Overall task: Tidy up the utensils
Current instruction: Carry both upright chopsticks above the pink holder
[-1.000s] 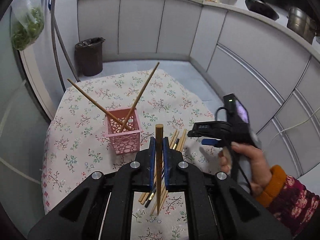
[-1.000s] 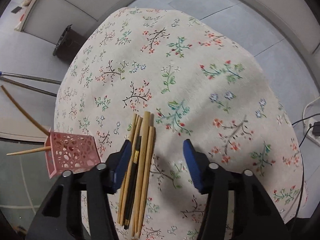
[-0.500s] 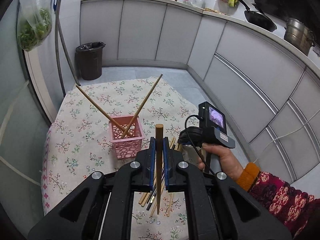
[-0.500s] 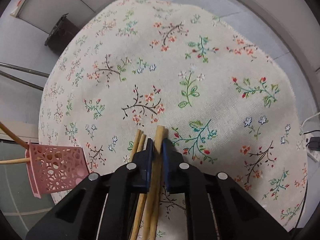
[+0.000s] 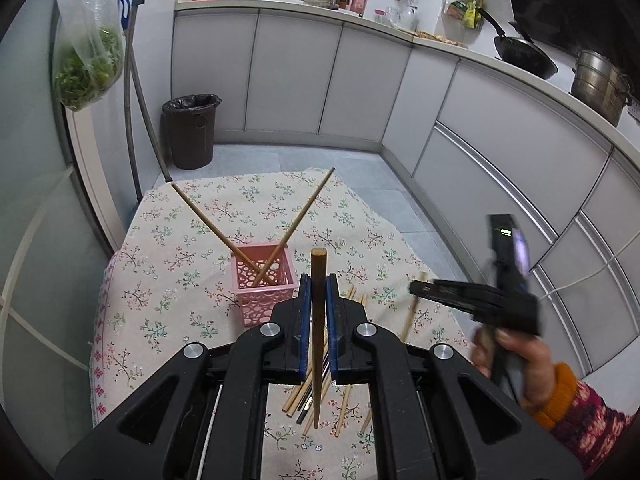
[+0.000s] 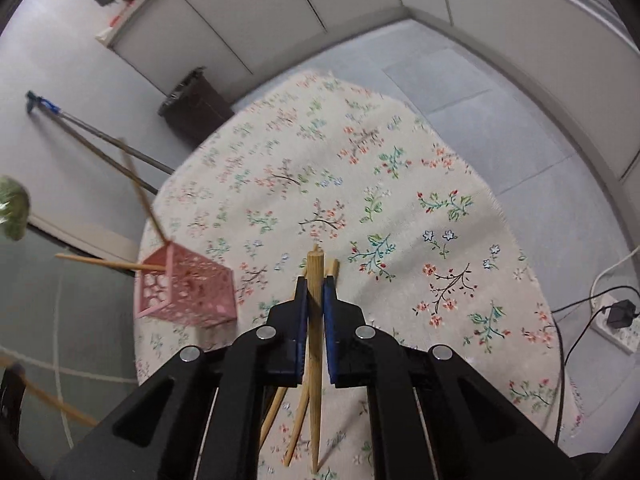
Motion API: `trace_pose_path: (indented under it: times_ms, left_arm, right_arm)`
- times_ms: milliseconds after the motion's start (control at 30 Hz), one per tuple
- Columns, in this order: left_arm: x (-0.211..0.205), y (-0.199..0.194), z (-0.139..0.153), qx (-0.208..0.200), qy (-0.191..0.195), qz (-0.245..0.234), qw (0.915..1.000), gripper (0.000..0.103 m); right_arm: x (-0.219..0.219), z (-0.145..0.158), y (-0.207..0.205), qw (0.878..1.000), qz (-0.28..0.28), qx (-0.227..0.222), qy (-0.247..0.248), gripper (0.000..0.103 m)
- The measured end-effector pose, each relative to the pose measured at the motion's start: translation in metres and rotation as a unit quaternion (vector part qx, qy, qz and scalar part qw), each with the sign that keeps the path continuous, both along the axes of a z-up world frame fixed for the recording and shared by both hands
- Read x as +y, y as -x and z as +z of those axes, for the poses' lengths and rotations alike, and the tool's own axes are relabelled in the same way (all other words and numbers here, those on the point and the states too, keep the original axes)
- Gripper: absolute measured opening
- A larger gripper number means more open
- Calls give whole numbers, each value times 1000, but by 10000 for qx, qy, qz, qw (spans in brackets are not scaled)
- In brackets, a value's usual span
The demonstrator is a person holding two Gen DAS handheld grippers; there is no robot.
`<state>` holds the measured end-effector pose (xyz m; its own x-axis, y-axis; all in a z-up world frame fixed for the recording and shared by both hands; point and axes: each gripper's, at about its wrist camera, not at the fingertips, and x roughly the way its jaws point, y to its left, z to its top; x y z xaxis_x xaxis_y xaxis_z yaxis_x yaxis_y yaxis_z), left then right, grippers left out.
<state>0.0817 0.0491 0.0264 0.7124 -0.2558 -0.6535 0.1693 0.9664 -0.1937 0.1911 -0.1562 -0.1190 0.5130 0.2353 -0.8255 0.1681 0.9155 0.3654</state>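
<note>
Left hand-held gripper point(image 5: 316, 294): I see its jaws pinching a dark chopstick point(image 5: 318, 320), held above the worktop point(image 5: 168, 280) just beside the pink basket point(image 5: 264, 294). Right hand-held gripper point(image 6: 316, 296): jaws pinching a pale chopstick point(image 6: 315, 344), raised over the loose pile point(image 6: 298, 428). In the left view I see the right one off to the side point(image 5: 472, 300), above the pile's edge. Two chopsticks point(image 5: 236, 236) lean crossed in the basket. More chopsticks lie on the floral cloth point(image 6: 400, 200) under both grippers.
</note>
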Motion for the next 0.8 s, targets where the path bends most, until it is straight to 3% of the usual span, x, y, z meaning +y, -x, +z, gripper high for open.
trace_pose_path:
  times_ms: [367, 600, 800]
  left_arm:
    - [20, 0, 27, -326, 195, 322, 9988, 7]
    - [38, -14, 60, -707, 384, 663, 9945, 7]
    - [43, -34, 86, -1143, 352, 1063, 9871, 7]
  right_arm:
    - [21, 95, 50, 9920, 435, -1183, -80, 8]
    - [38, 170, 49, 9787, 612, -1955, -144, 8]
    - [49, 199, 34, 9726, 577, -2249, -158, 8]
